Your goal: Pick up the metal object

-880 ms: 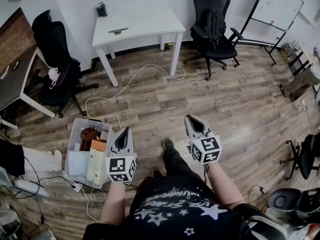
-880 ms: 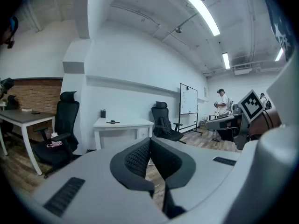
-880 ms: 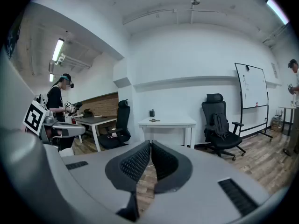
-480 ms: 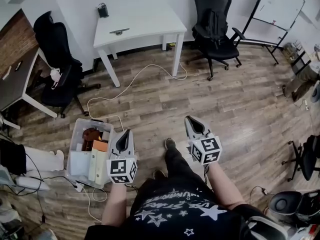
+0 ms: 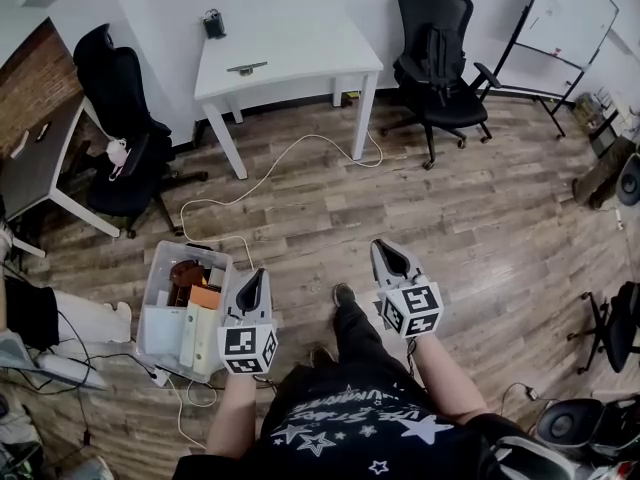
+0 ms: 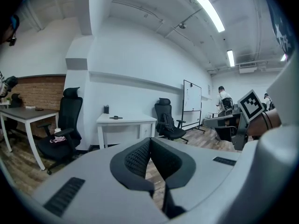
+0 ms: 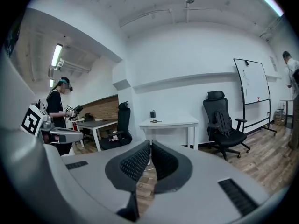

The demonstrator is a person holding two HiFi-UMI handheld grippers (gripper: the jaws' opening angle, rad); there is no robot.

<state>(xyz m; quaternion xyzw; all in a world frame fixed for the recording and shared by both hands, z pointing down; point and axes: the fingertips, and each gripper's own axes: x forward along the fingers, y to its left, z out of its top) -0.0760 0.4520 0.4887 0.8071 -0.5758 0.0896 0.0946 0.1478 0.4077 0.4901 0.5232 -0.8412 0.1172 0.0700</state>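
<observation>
A small flat metal object (image 5: 246, 68) lies on the white table (image 5: 300, 53) across the room; it also shows in the left gripper view (image 6: 115, 117) and the right gripper view (image 7: 155, 121). My left gripper (image 5: 256, 276) is held low in front of the person's body, shut with nothing between its pads (image 6: 150, 141). My right gripper (image 5: 382, 251) is beside it, also shut and empty (image 7: 150, 143). Both point toward the table and are far from it, over the wooden floor.
A dark container (image 5: 214, 23) stands at the table's back edge. Black office chairs (image 5: 120, 128) (image 5: 440, 63) flank the table. A clear bin of items (image 5: 185, 308) sits on the floor at my left. A white cable (image 5: 270, 173) runs across the floor. A whiteboard (image 5: 575, 13) stands at the right.
The head view has shifted a little, so the table and both grippers sit slightly lower in the picture. Both grippers stay shut and empty.
</observation>
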